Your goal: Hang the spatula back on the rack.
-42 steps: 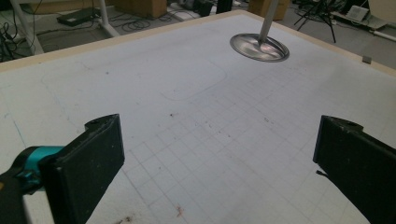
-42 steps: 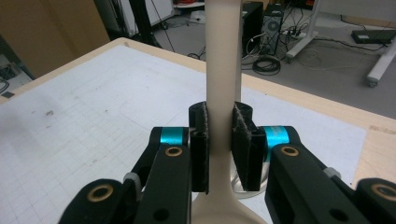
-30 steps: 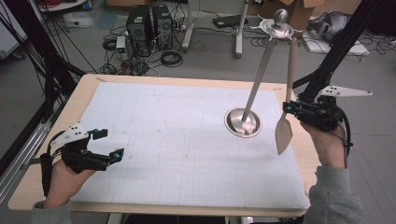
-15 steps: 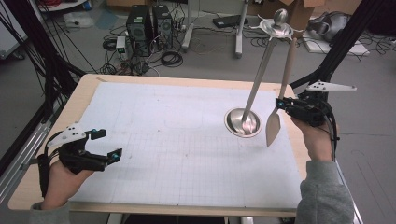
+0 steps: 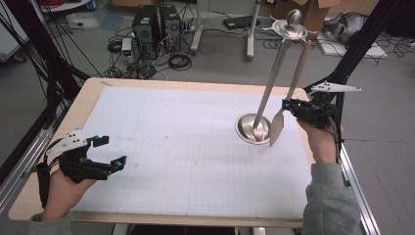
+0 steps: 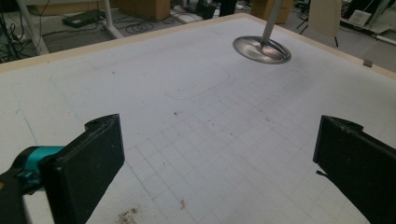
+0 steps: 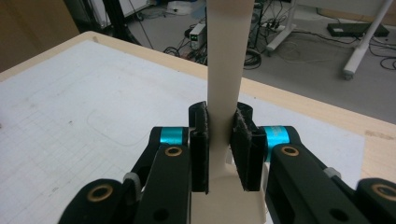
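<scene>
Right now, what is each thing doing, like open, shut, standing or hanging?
Left hand-held gripper: open, holding nothing, low over the table.
Right hand-held gripper: shut on the spatula.
Spatula: upright, blade down, handle top at the stand's crown.
Metal stand: upright on the mat.

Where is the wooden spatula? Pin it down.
High view, right side: the wooden spatula hangs from the metal stand, clamped in the right gripper.
</scene>
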